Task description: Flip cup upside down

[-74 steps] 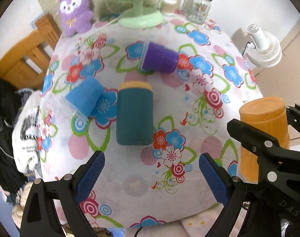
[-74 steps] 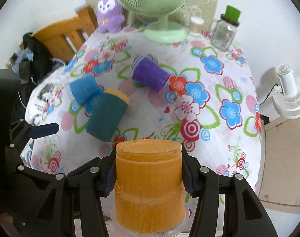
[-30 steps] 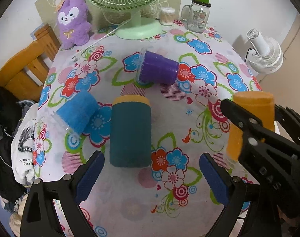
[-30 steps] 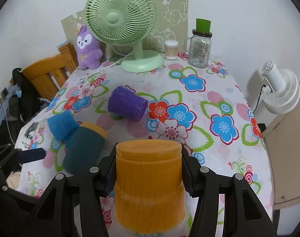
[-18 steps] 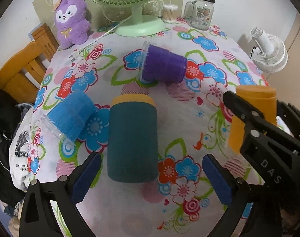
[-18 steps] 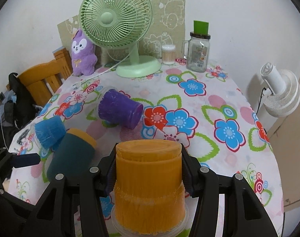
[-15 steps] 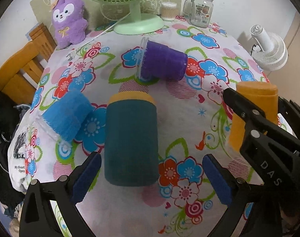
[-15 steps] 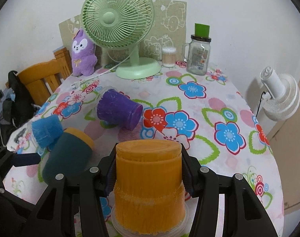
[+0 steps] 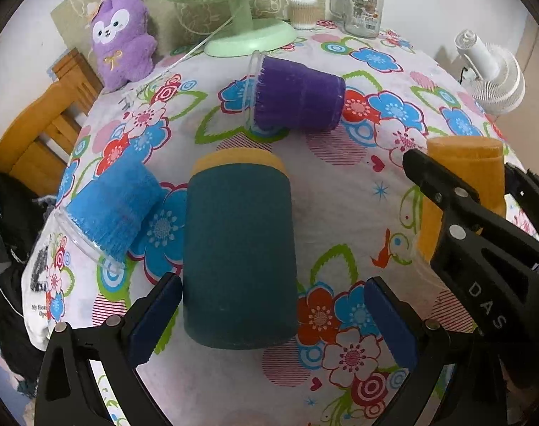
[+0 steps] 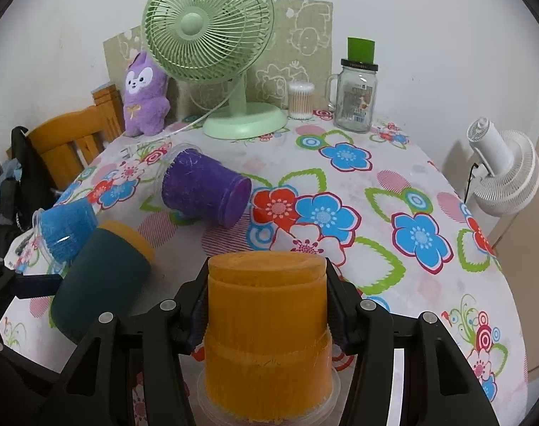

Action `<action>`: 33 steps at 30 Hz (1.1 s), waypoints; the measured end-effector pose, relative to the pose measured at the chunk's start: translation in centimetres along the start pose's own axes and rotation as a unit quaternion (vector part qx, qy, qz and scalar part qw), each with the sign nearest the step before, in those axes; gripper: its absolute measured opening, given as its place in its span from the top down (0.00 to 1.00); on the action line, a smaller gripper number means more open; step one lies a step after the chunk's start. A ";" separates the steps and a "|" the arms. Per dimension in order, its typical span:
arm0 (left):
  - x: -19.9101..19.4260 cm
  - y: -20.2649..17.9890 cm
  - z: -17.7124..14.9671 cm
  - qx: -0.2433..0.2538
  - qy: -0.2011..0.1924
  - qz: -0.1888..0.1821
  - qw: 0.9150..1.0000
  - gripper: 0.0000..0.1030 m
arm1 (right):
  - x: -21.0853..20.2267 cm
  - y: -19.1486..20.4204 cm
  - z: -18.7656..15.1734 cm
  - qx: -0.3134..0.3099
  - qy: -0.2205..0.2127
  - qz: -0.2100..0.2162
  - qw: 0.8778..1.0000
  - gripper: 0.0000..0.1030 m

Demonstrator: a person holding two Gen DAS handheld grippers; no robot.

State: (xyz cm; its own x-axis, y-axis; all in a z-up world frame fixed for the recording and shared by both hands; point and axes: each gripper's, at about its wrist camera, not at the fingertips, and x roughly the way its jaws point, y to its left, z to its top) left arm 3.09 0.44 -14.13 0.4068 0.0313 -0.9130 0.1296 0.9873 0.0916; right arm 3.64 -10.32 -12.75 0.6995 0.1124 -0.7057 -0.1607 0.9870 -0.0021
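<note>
R gripper [image 10: 267,305] is clenched on the orange cup [image 10: 267,330], pads pressing both sides of its upper half. Cup stands upside down, closed base on top, clear rim at the bottom, over the near edge of the flowered tablecloth [image 10: 375,191]; can't tell if the rim touches the cloth. In the L wrist view the same orange cup [image 9: 482,167] shows off to the R of the L tongs, w/ the black R gripper [image 9: 457,209] arm across it.

L gripper [image 9: 269,319] is released, blue pads spread wide w/ nothing between them touching. The teal cup [image 9: 239,248] lies on its side straight ahead, its wide teal end between the two fingers, closer to the L pad; yellow end points away. In the R wrist view teal cup [image 10: 102,277] sits to the L of the R tongs.

Blue cup [image 9: 108,209] lies tipped ahead-L of the L gripper, touching or nearly touching the teal one. Purple cup [image 9: 294,97] lies on its side further ahead, beyond the teal cup, clear rim to the L.

Far edge, well ahead of both tongs: green fan [image 10: 212,35], purple plush [image 10: 145,96], glass jar [image 10: 354,103] w/ green lid, cotton swab tub [image 10: 300,101]. White fan [image 10: 503,174] off the table to the R, wooden chair [image 10: 74,142] to the L
</note>
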 end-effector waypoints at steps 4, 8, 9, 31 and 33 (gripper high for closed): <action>0.0 -0.3 -0.4 0.011 0.010 0.001 1.000 0.00 | -0.6 0.2 -0.3 0.001 0.011 0.005 1.000 0.43; -0.3 0.0 -0.7 0.007 0.027 -0.008 1.000 0.00 | -1.2 0.1 -0.5 0.017 0.039 0.005 0.999 0.42; -0.4 0.1 -0.8 0.005 0.034 -0.009 0.999 0.00 | -1.3 0.0 -0.5 0.026 0.049 0.006 0.998 0.42; -12.4 3.7 0.7 -0.081 0.016 -0.070 0.994 0.00 | -12.7 -0.2 7.1 0.050 0.091 0.004 0.995 0.11; -13.4 3.8 0.9 -0.088 0.004 -0.070 0.994 0.00 | -13.5 -0.2 7.5 0.044 0.088 0.005 0.995 0.11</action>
State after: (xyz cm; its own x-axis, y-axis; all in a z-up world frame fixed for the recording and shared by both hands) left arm -1.06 3.66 -1.17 0.3880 -0.1079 -0.9153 0.0239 0.9940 -0.1070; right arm -0.50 -11.17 2.08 0.5648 0.1090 -0.8180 -0.1014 0.9929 0.0623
